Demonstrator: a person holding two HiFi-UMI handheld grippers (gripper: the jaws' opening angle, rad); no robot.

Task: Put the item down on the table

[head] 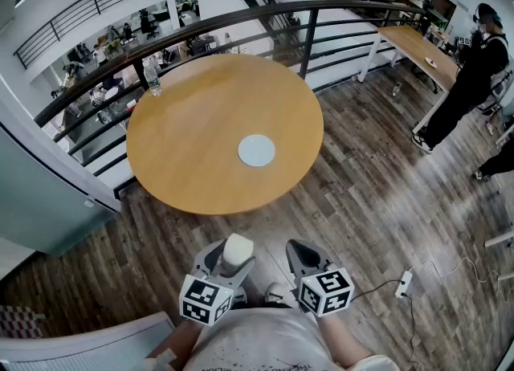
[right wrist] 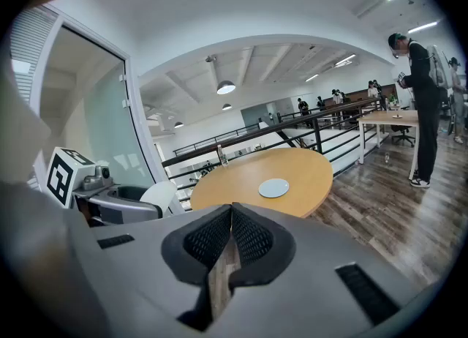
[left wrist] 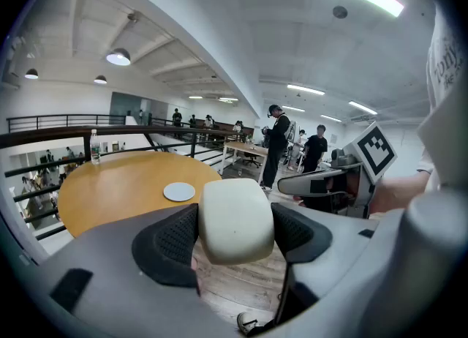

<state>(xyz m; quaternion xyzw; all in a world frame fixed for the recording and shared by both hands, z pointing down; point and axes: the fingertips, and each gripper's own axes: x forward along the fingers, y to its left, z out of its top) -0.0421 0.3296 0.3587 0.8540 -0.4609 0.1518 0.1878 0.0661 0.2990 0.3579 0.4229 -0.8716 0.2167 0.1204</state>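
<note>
My left gripper is shut on a cream-white rounded block, which fills the gap between both black pads. The block shows at the bottom of the head view, held over the wood floor short of the round wooden table. My right gripper is beside it, shut with nothing between its pads. In the right gripper view the block appears at the left. A small white round coaster lies on the table.
A clear water bottle stands at the table's far left edge by a dark curved railing. A person in black stands at the right near a long desk. A white power strip lies on the floor.
</note>
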